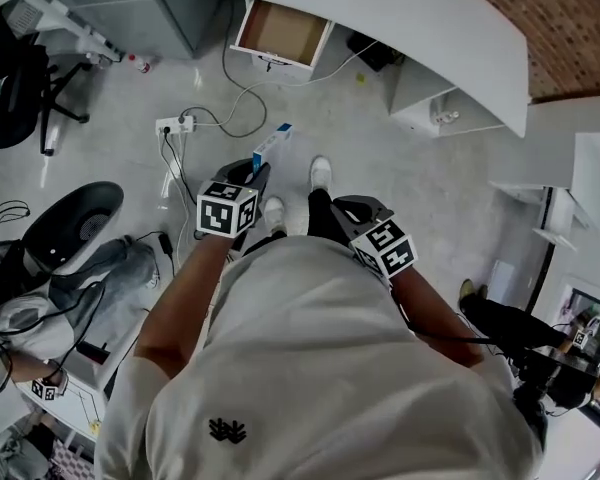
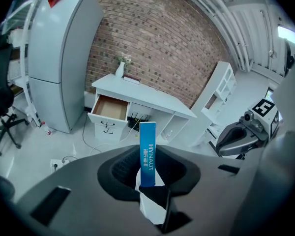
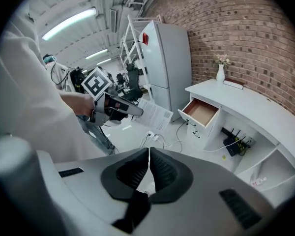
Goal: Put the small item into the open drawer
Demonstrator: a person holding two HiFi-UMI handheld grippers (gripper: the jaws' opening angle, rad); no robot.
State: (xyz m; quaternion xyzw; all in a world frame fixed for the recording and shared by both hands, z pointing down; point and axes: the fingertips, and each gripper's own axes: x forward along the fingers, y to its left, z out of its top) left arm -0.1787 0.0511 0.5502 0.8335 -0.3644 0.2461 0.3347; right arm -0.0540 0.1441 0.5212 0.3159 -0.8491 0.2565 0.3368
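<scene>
Brick wall (image 2: 157,43) closes off the far side of this office, and against it stands a white desk (image 2: 147,96) with its open drawer (image 2: 109,107) pulled out at the left end as we face it, bare inside as far as we can see. We stand well apart from it, on a pale floor (image 1: 420,198). Our left gripper (image 2: 148,170) pinches the small item, a slim blue and white box (image 2: 147,149), by its lower end, so most of its length sticks up past the pads. Our right gripper (image 3: 148,167) has its jaws pressed together on nothing and hangs beside us.

We judge the carry to be under way, with the whole approach to come. Several things could spoil it. A grip so low on a light carton leaves a long free end; a quick swing of the arm could make the box pivot between the pads or slide out. Squeezing harder could dent the card. Between us and the desk lie a power strip (image 1: 175,125) and loose cables (image 1: 245,93), which could catch a foot while we look at the drawer. The drawer sits low, just under the desk top, so the tall box could knock against that edge or the drawer front if we bring it in upright. Letting go from too high could make it bounce out onto the floor.
</scene>
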